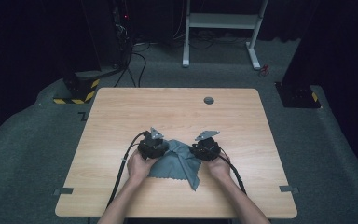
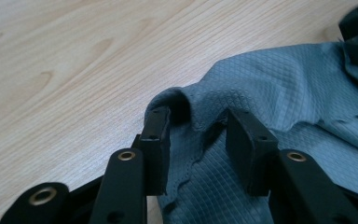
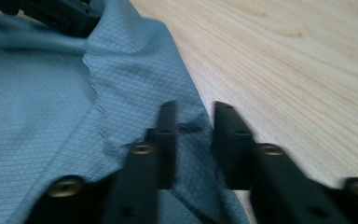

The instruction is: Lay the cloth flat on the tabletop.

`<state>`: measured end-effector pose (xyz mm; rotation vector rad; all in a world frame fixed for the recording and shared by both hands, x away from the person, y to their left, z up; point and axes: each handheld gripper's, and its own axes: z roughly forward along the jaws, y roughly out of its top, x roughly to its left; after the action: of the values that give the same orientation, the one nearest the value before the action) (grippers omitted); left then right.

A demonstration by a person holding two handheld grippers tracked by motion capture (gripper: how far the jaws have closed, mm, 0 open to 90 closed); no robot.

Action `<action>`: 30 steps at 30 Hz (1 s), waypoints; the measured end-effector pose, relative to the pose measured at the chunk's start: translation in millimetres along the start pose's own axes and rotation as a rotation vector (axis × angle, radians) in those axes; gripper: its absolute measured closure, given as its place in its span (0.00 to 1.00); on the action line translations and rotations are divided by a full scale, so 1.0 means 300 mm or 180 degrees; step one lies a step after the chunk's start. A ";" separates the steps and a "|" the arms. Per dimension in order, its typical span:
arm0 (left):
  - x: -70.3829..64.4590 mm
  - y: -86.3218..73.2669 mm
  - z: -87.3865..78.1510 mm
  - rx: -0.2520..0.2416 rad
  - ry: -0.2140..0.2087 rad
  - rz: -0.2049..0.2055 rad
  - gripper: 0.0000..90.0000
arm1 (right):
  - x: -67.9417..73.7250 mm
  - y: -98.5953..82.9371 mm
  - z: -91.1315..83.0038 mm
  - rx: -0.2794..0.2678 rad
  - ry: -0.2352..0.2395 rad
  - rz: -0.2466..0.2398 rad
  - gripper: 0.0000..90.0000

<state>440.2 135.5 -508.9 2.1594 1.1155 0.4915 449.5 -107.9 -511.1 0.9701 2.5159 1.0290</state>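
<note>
A: Two grippers are at the cloth (image 1: 177, 161). Which step is in hand?

B: Edge pickup, judging by the pose. The cloth lies crumpled on the table (image 1: 121, 112), near the middle of its near half. The left gripper (image 2: 198, 128) has its jaws parted, with a raised fold of cloth between them. The right gripper (image 3: 193, 126) also has its jaws apart, straddling the cloth's edge. Neither is clamped yet.

A: Requirement for the next move?

B: Close both jaws on the fabric, then lift and draw the hands apart evenly, so that the cloth spreads without slipping out.

A: Surface and surroundings?

B: Light wood-grain top with a grey grommet (image 1: 209, 100) near the far edge. Grey carpet below, a white frame (image 1: 221, 28) beyond, and dark drapes around.
</note>
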 end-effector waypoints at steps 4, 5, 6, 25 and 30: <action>0.002 0.000 0.007 -0.0024 -0.0005 -0.0020 0.67 | -0.008 0.001 -0.012 -0.0051 -0.0011 -0.0005 0.99; 0.004 -0.001 0.006 -0.0017 0.0002 -0.0023 0.67 | -0.009 0.002 -0.019 -0.0077 -0.0021 -0.0024 0.99; 0.006 -0.001 0.006 -0.0006 0.0002 -0.0019 0.66 | -0.009 0.007 -0.036 -0.0147 -0.0046 -0.0026 0.99; 0.032 -0.009 0.009 0.0060 -0.0024 0.0029 0.84 | -0.113 -0.002 -0.081 -0.0310 -0.0503 0.0389 1.00; 0.043 -0.011 0.005 0.0062 0.0003 0.0050 0.97 | -0.169 -0.002 -0.060 -0.0181 -0.0720 0.0506 1.00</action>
<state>446.6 146.9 -512.0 2.1866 1.1090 0.4907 478.7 -151.4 -499.4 1.2123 2.2447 0.9678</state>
